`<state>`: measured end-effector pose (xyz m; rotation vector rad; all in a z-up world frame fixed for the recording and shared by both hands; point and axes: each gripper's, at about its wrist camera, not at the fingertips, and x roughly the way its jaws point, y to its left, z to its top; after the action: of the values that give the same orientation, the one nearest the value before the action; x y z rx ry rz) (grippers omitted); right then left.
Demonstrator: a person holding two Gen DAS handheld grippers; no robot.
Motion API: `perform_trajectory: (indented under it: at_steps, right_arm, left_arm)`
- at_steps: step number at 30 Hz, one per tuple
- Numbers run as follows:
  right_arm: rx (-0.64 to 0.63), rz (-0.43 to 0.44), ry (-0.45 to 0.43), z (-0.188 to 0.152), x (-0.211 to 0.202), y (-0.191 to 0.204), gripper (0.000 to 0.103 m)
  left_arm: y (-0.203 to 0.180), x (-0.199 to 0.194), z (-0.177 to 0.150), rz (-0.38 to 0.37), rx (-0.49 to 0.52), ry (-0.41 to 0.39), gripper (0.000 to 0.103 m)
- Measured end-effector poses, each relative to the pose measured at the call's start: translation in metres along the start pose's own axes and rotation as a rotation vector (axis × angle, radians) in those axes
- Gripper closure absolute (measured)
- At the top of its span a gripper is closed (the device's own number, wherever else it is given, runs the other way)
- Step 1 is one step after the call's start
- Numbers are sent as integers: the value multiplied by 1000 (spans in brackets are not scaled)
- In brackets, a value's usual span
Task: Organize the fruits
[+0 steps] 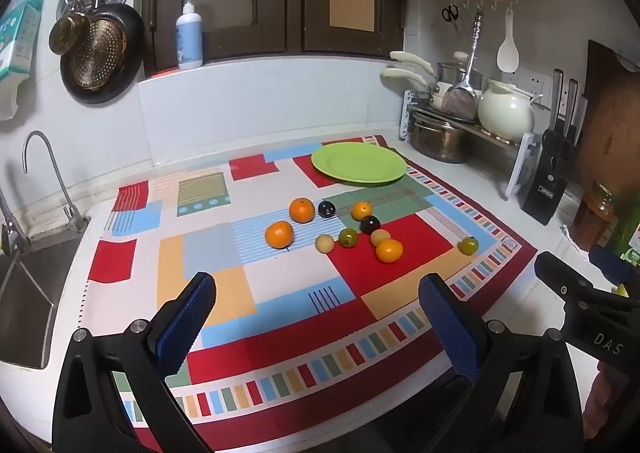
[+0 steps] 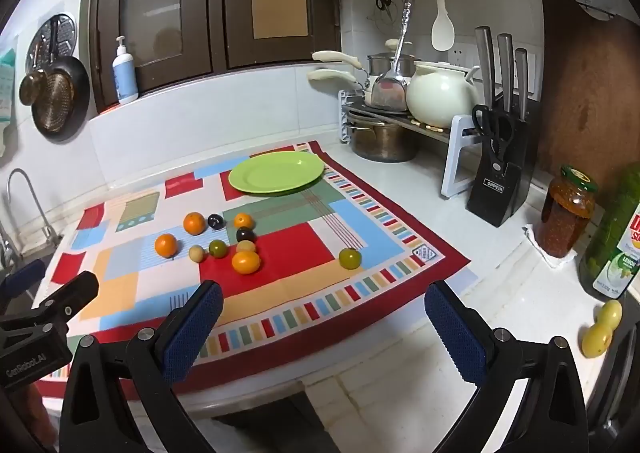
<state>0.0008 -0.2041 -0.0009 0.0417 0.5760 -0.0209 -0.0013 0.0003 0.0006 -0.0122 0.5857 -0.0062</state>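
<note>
Both the left gripper [image 1: 316, 289] and right gripper [image 2: 324, 297] gape empty, hovering near the mat's front edge, well short of the scattered round orange, dark and green fruits [image 1: 390, 250] and the round green plate [image 1: 359, 164] beyond.

Glossy green plate [image 1: 358, 164], patterned cloth [image 1: 280, 293]

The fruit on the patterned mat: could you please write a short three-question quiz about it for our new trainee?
1. True or false: the green plate already holds fruit.
2. Which fruit lies apart from the cluster, nearest the mat's striped border? A) the dark plum B) the lone green fruit C) the left orange
3. Fill in: the left gripper and right gripper are both ____.

Key: 1 false, the plate is bare; 2 B; 3 open, holding nothing.
</note>
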Motion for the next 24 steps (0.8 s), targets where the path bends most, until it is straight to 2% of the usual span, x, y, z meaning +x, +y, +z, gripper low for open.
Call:
perform_trajectory:
  at_steps: [24]
  right_arm:
    - [-1, 4, -9, 2, -8, -3, 1]
  left_arm:
    - [-5, -12, 3, 7, 8, -28, 0]
